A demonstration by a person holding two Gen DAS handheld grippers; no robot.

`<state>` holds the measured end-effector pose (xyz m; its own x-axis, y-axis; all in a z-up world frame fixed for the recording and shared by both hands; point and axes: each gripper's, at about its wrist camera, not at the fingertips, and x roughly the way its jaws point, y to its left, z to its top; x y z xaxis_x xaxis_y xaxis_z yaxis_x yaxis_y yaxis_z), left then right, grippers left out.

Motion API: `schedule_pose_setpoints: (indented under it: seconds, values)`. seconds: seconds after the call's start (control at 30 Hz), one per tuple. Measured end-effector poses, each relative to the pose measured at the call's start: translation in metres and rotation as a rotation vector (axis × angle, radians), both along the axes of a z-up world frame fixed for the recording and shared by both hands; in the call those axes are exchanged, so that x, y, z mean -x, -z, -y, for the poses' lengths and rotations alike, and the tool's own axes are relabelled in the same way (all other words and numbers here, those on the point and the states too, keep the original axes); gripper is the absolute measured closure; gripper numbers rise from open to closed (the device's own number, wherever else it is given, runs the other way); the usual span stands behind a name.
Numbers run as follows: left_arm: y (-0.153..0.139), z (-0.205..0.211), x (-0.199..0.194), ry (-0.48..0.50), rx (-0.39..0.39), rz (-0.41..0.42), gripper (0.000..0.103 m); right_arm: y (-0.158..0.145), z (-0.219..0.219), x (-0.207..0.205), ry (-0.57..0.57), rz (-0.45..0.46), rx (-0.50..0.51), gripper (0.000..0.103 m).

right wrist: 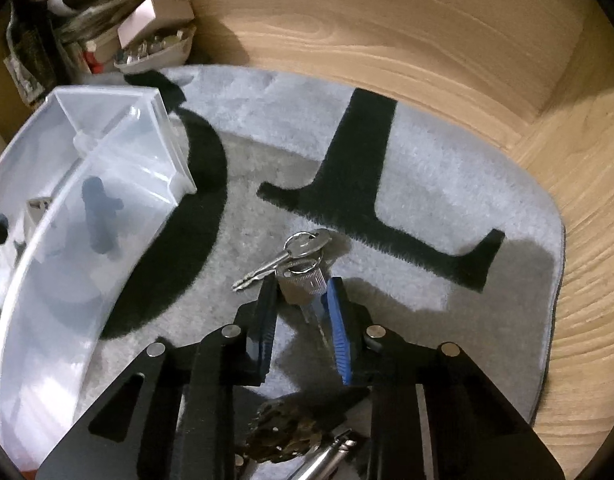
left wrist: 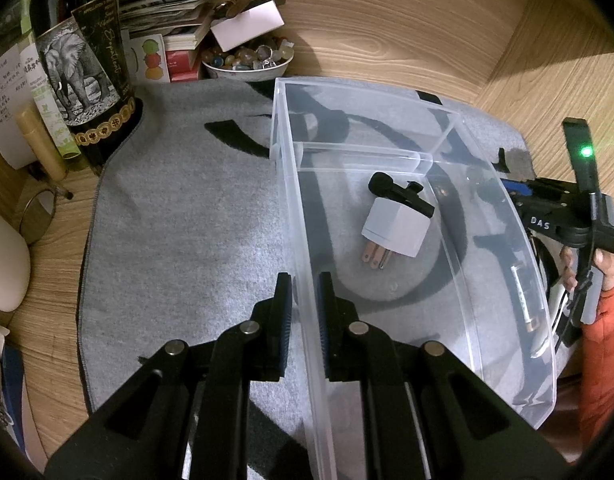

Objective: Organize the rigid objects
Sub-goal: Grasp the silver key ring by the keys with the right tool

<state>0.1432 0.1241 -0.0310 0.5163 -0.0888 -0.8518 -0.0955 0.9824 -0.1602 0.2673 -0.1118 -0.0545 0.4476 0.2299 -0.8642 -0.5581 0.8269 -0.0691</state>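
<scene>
Bin wall (left wrist: 303,216) clamped by left gripper (left wrist: 305,292); lock cylinder (right wrist: 303,286) pinched by right gripper (right wrist: 301,300); lift into bin needed next

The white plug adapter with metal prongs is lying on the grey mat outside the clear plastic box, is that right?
Not quite. The white plug adapter with metal prongs lies inside the clear plastic box, on its floor beside a black clip, not outside on the grey mat. The left wrist view shows it.

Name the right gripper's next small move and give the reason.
Probably lift straight up a little. The right gripper looks closed on the metal lock cylinder with its silver keys lying on the grey mat, while the left gripper clamps the clear plastic bin wall, steadying it.
</scene>
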Motion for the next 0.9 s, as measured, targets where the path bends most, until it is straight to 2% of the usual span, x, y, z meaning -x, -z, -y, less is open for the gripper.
schedule_pose_setpoints:
  seconds: [0.2, 0.23, 0.27, 0.47, 0.6, 0.63, 0.7, 0.73, 0.77, 0.9]
  values:
    - [0.0, 0.0, 0.0, 0.001, 0.0, 0.0, 0.093, -0.026, 0.004, 0.011, 0.02, 0.069, -0.076, 0.082]
    - [0.0, 0.0, 0.0, 0.0, -0.001, 0.0, 0.093, -0.031, 0.004, 0.013, 0.024, 0.08, -0.091, 0.086]
    - [0.0, -0.001, 0.0, 0.001, 0.0, 0.0, 0.093, -0.037, 0.003, 0.014, 0.027, 0.088, -0.102, 0.1]
    - [0.0, -0.001, -0.001, 0.002, -0.001, 0.0, 0.093, -0.065, -0.006, 0.027, 0.005, 0.146, -0.157, 0.1]
    - [0.0, -0.001, -0.001, 0.002, -0.001, 0.0, 0.093, -0.062, -0.016, 0.026, -0.018, 0.146, -0.11, 0.1]
    - [0.0, -0.001, -0.001, 0.002, 0.0, 0.0, 0.093, -0.057, -0.016, 0.022, -0.011, 0.124, -0.101, 0.098]
    - [0.0, -0.001, -0.001, 0.002, 0.0, 0.0, 0.093, -0.046, -0.014, 0.013, 0.016, 0.058, -0.09, 0.085]
    - [0.0, -0.001, -0.001, 0.001, 0.0, 0.0, 0.093, -0.04, -0.011, 0.01, 0.026, 0.032, -0.095, 0.072]
    - [0.0, -0.001, -0.001, 0.001, 0.0, 0.0, 0.093, -0.034, -0.009, 0.009, 0.031, 0.011, -0.097, 0.063]
    - [0.0, -0.001, -0.001, 0.0, -0.001, -0.001, 0.093, -0.008, -0.013, 0.006, 0.028, -0.032, -0.025, 0.062]
